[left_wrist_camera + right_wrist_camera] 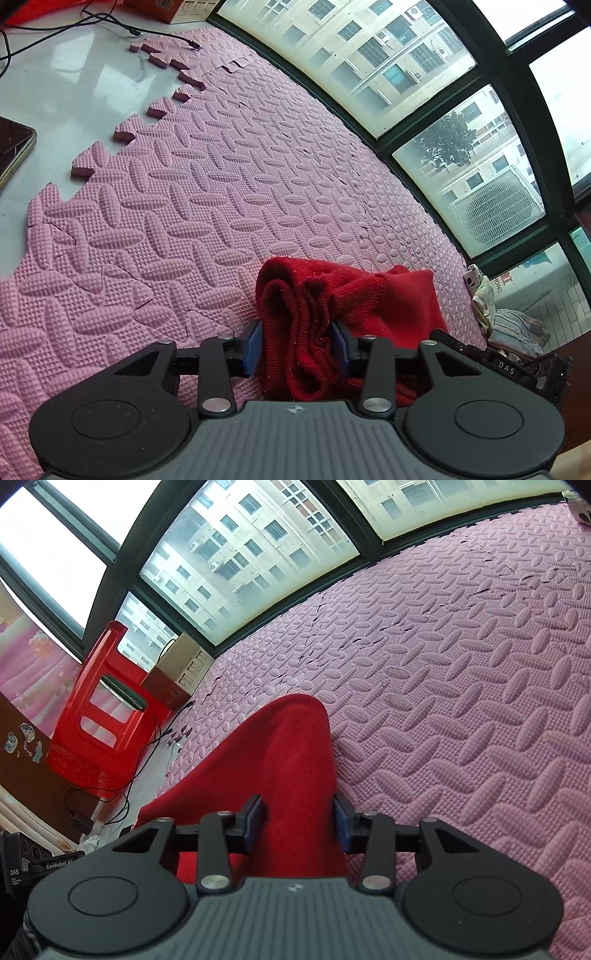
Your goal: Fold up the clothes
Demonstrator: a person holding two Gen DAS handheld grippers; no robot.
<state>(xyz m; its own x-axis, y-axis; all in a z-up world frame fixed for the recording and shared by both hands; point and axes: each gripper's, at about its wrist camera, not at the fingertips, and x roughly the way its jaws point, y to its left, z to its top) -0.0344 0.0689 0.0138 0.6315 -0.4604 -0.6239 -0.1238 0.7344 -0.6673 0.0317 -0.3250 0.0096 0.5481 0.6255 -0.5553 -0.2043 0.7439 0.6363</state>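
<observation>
Here the left tool (298,345) has its blue pads (253,349) closed on a bunched fold of the red knitted garment (306,314), which lies on the pink foam mat (207,184) near the window (436,110). The right tool (300,825) also grips the red garment (280,760) between its pads, the cloth stretching forward over the mat (461,701). A red plastic stool (99,716) stands far left.
</observation>
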